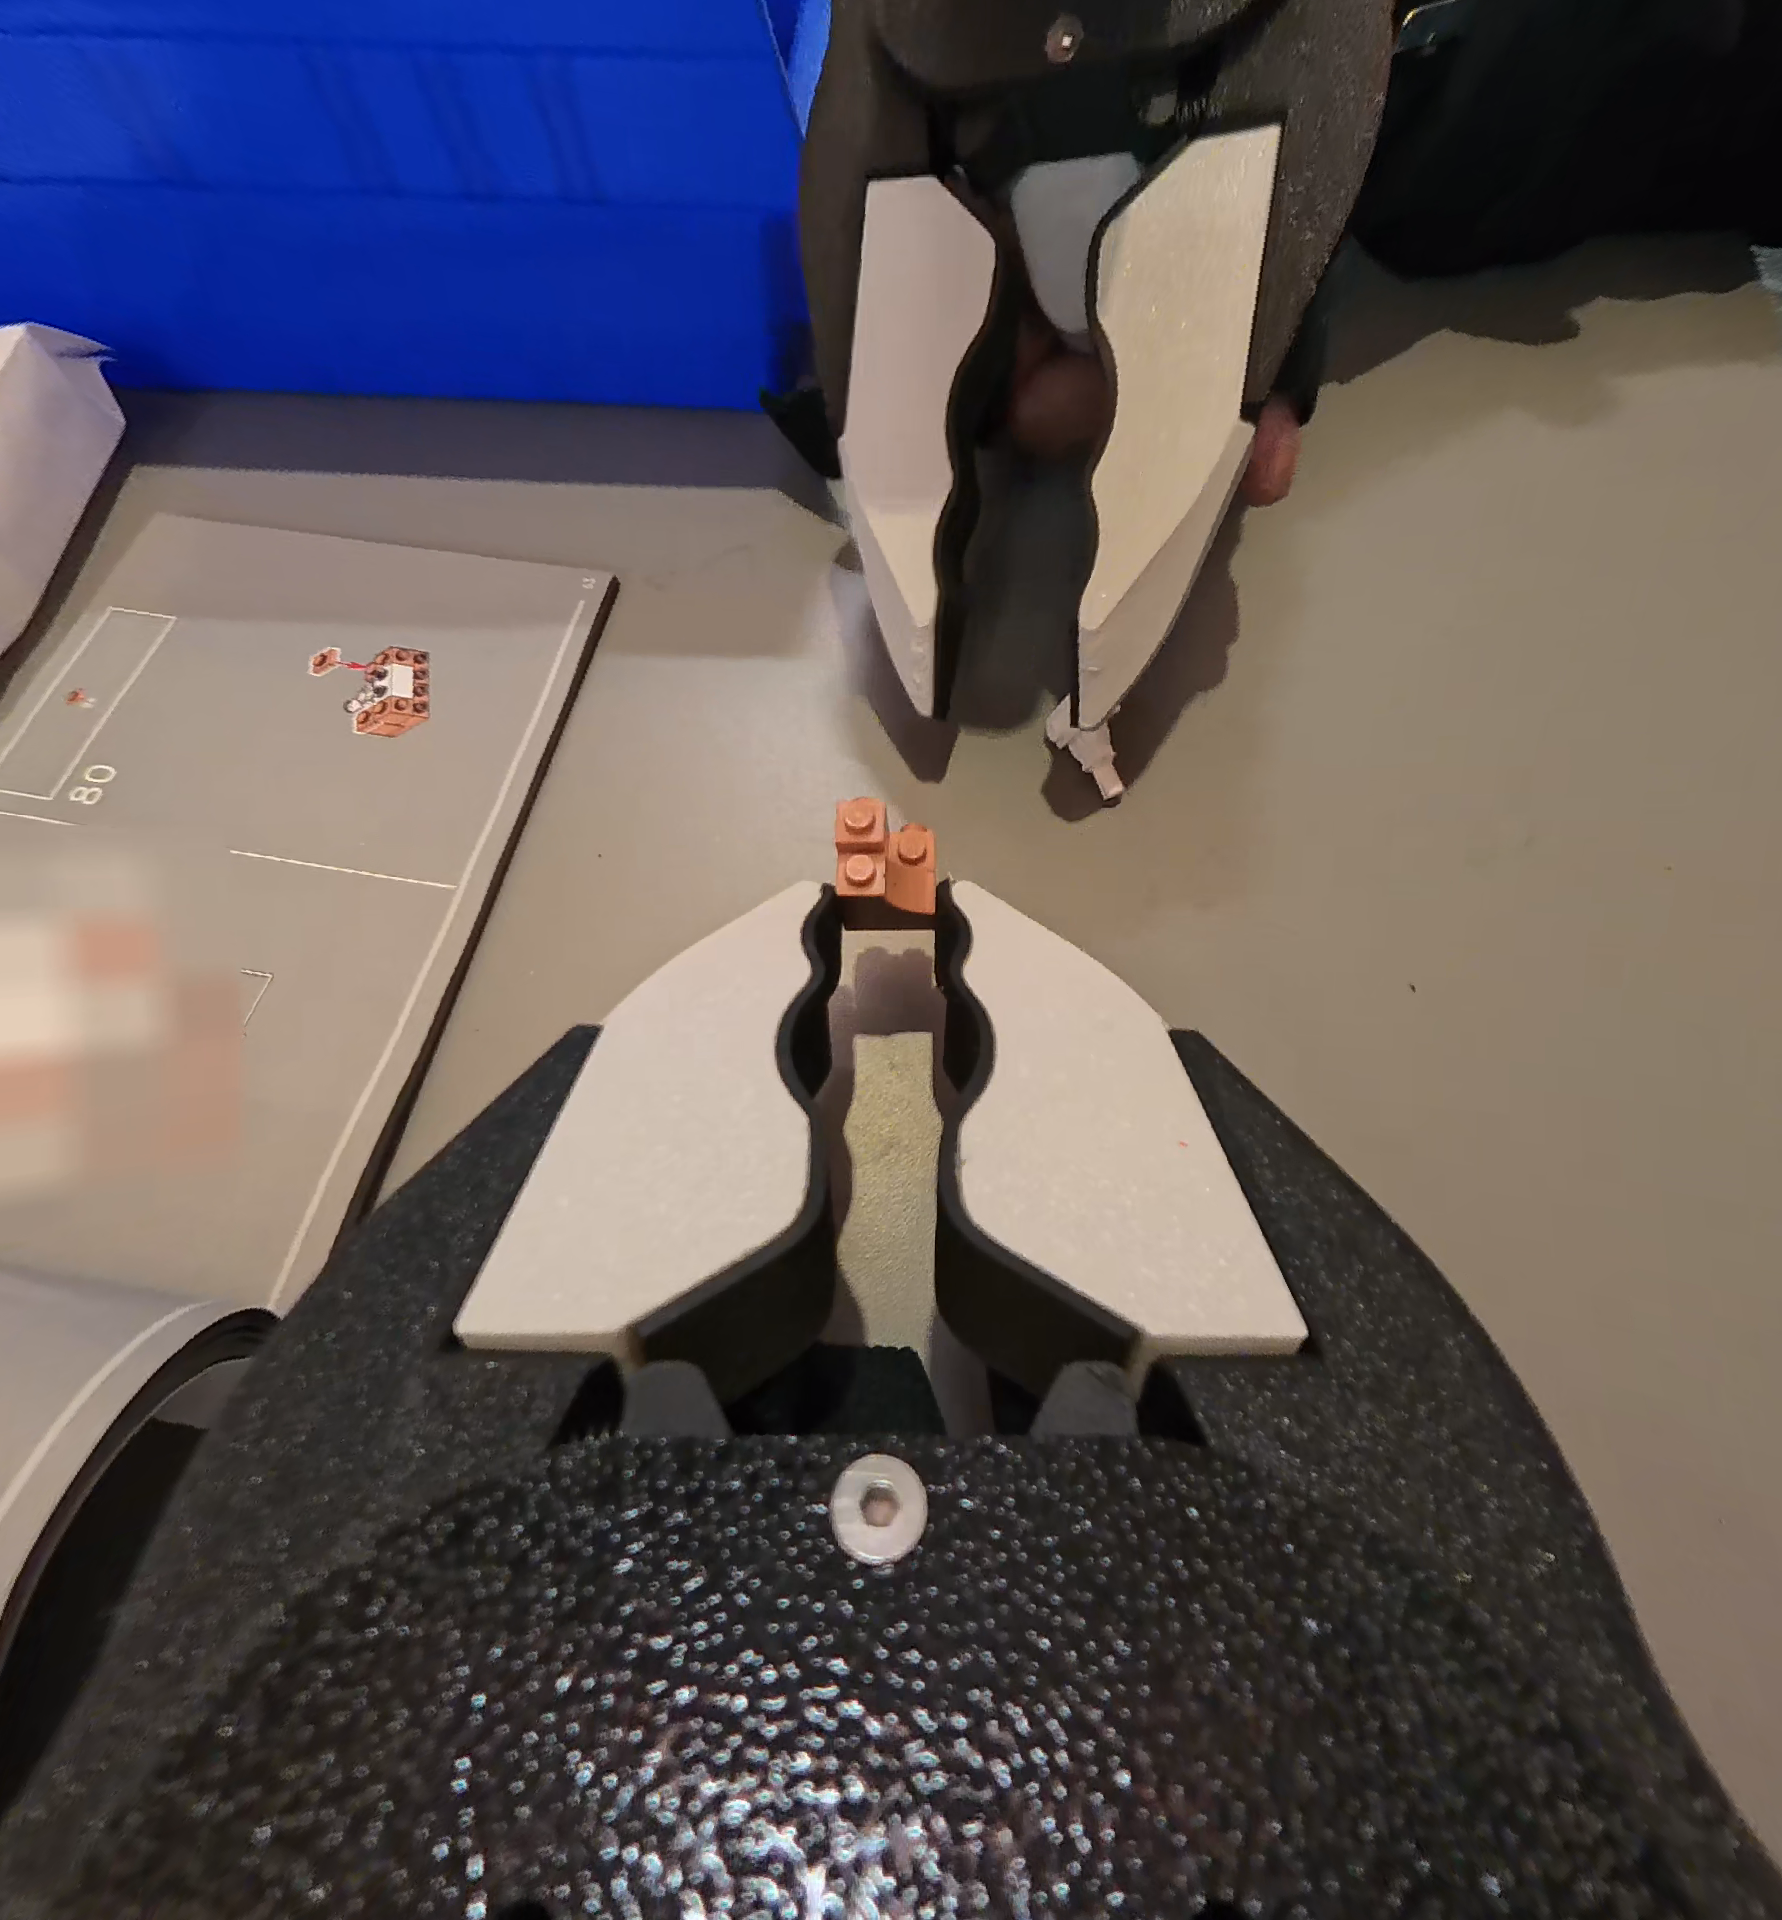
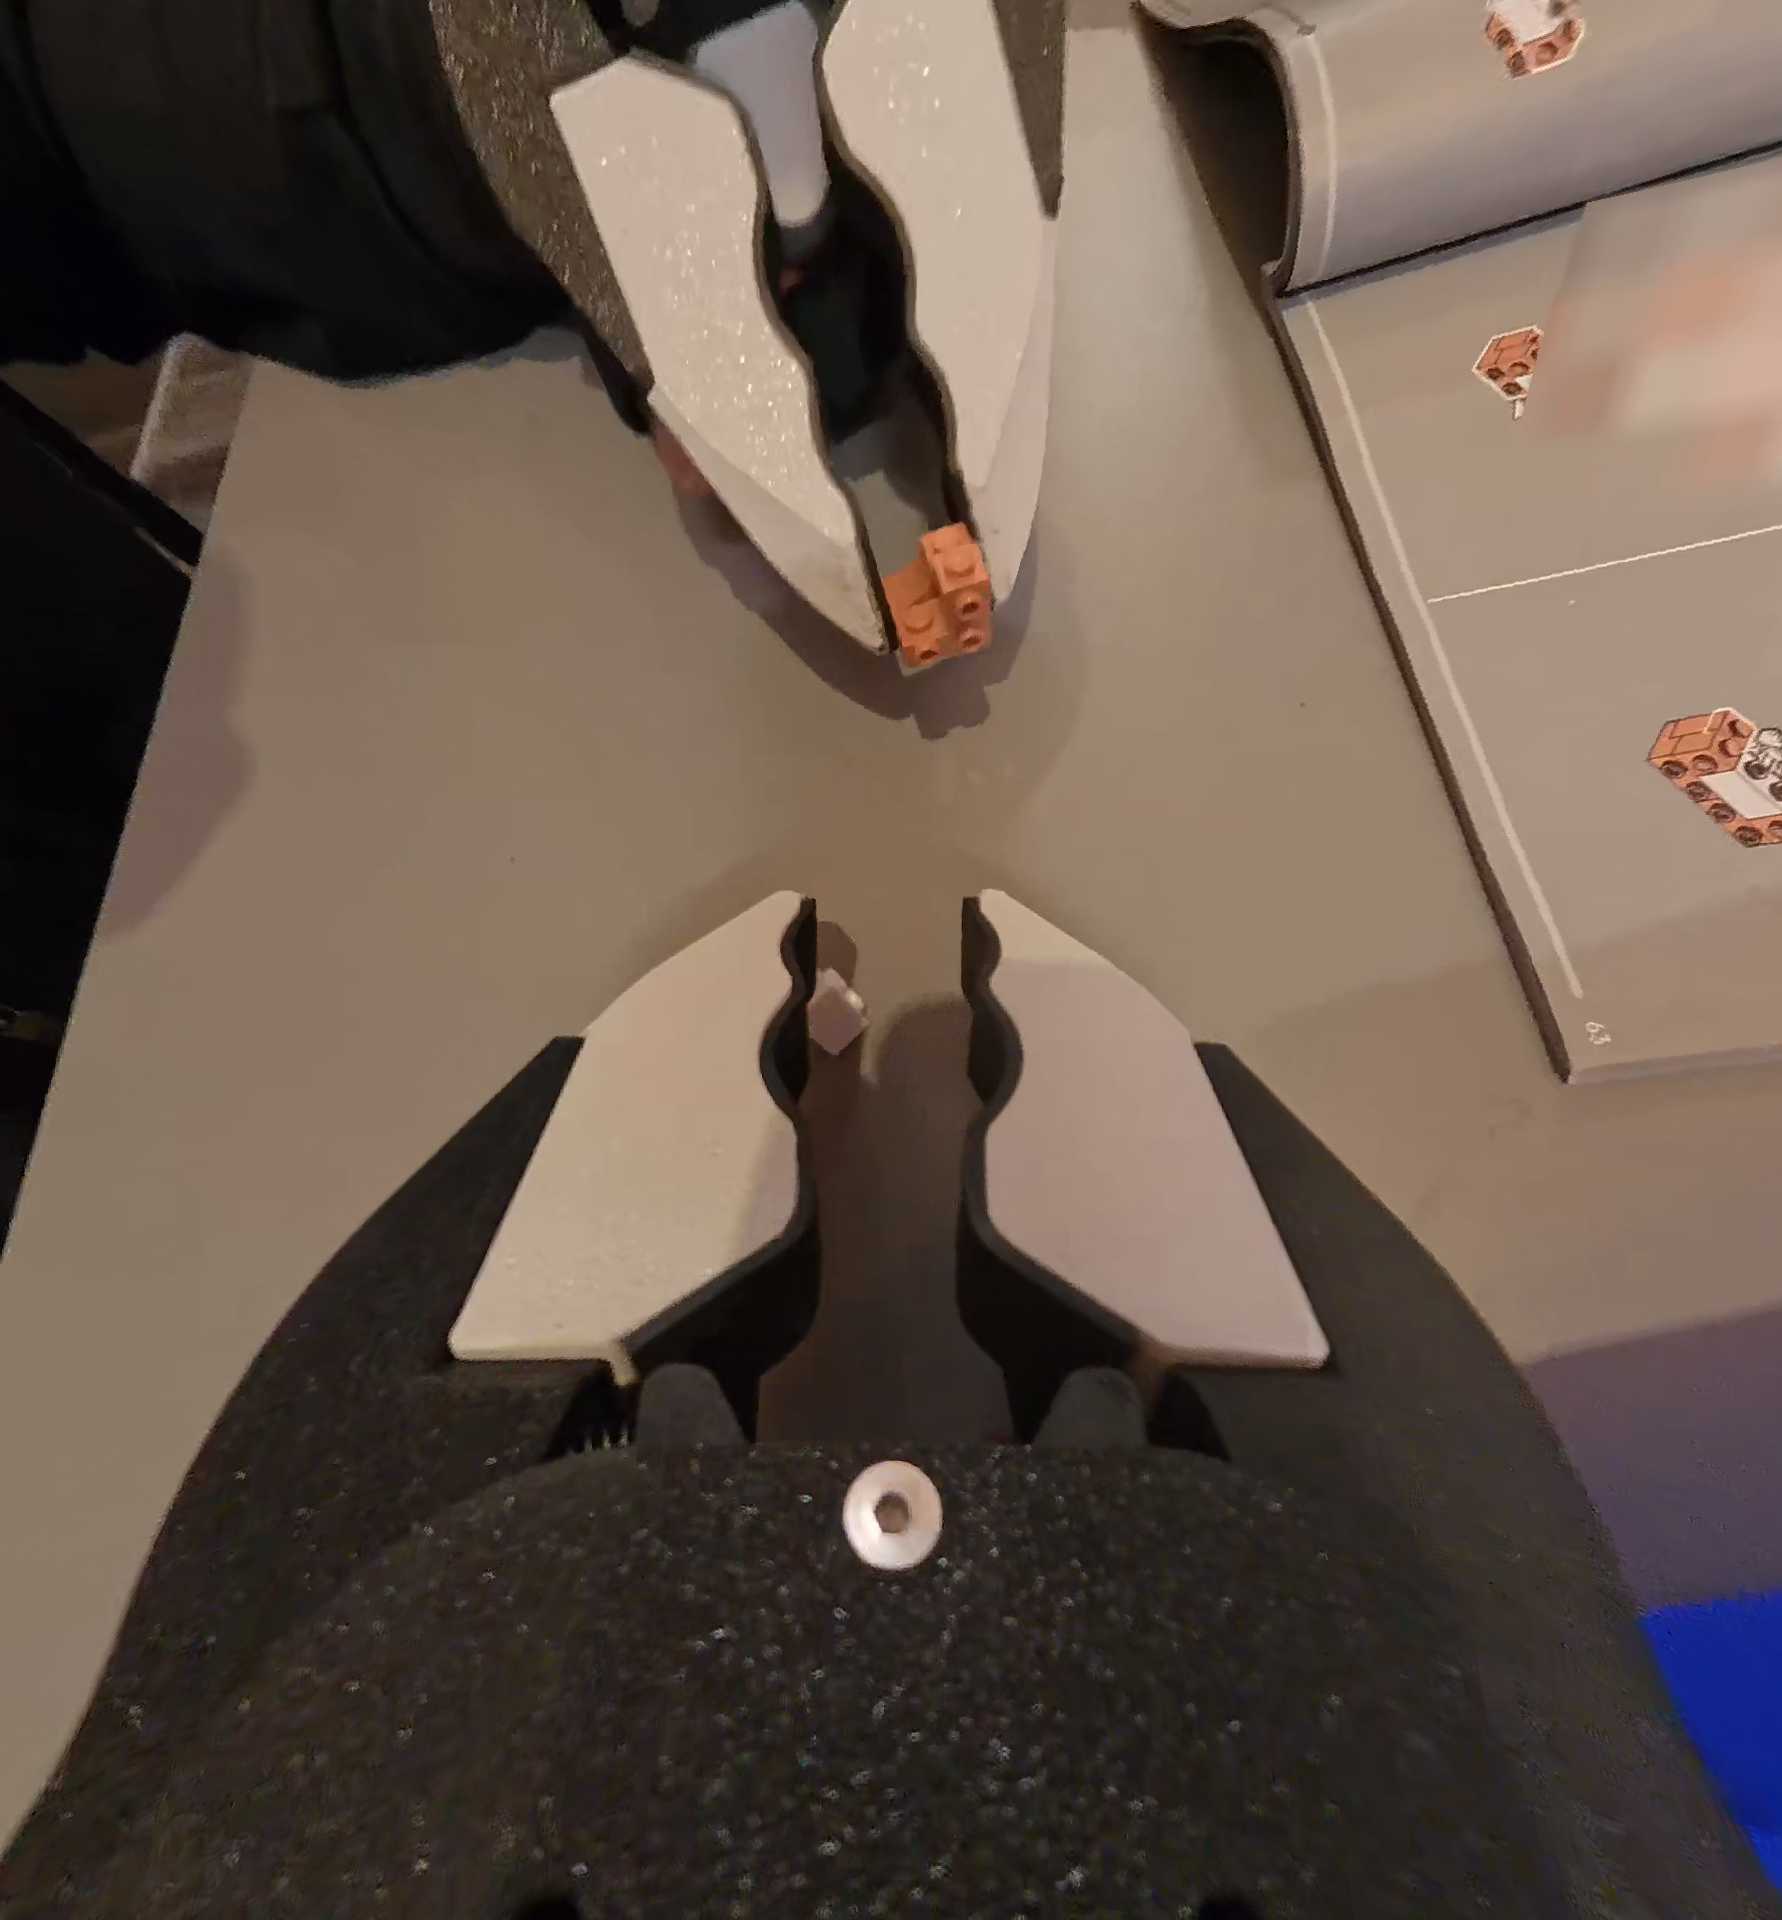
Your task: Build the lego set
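While the left gripper [image 1: 887, 894] clamps the small orange brick cluster [image 1: 885, 857] at its tips over the grey table [image 1: 1438, 935], it looks light, rigid and slick; side grip suits.

Right wrist view: the right gripper [image 2: 887, 914] stands open, a tiny grey piece [image 2: 837, 1016] against its left pad.

Hobby desk, instruction booklet [image 1: 274, 727], blue bin [image 1: 347, 187]

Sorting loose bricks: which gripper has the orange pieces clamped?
The left gripper: orange bricks pinched at its tips. The right gripper stands open, a small grey piece at one finger.
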`<state>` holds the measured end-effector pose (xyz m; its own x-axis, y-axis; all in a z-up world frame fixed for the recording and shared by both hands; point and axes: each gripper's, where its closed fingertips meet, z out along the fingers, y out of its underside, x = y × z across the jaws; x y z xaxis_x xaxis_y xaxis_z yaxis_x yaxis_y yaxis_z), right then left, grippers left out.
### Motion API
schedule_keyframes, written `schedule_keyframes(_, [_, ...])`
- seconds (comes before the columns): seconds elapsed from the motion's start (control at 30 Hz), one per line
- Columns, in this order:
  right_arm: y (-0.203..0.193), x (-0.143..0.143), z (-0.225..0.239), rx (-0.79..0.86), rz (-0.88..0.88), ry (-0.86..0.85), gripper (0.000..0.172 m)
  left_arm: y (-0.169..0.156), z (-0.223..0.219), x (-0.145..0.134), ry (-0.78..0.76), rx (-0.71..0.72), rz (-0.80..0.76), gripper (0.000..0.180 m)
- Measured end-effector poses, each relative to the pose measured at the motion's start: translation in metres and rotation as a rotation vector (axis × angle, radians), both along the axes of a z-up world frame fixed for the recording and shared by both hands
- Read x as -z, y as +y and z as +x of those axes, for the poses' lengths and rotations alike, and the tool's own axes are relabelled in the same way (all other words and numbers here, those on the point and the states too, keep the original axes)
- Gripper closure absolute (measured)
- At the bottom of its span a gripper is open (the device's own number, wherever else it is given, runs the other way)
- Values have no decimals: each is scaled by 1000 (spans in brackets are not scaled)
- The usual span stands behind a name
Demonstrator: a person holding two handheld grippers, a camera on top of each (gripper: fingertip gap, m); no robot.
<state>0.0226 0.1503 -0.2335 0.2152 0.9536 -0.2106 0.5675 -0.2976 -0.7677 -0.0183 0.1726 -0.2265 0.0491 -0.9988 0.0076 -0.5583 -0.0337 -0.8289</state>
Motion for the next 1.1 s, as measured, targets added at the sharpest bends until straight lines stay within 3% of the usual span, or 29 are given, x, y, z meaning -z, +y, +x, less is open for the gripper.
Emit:
schedule_keyframes(0.2, [-14, 7, 4, -112, 111, -66, 146, -5, 1, 2, 18, 30, 22, 164])
schedule_keyframes(0.87, [-10, 6, 3, -85, 121, -56, 158, -17, 3, 11, 81, 85, 98, 164])
schedule_keyframes(1.1, [-21, 11, 0, -165, 164, -91, 158, -17, 3, 11, 86, 86, 98, 164])
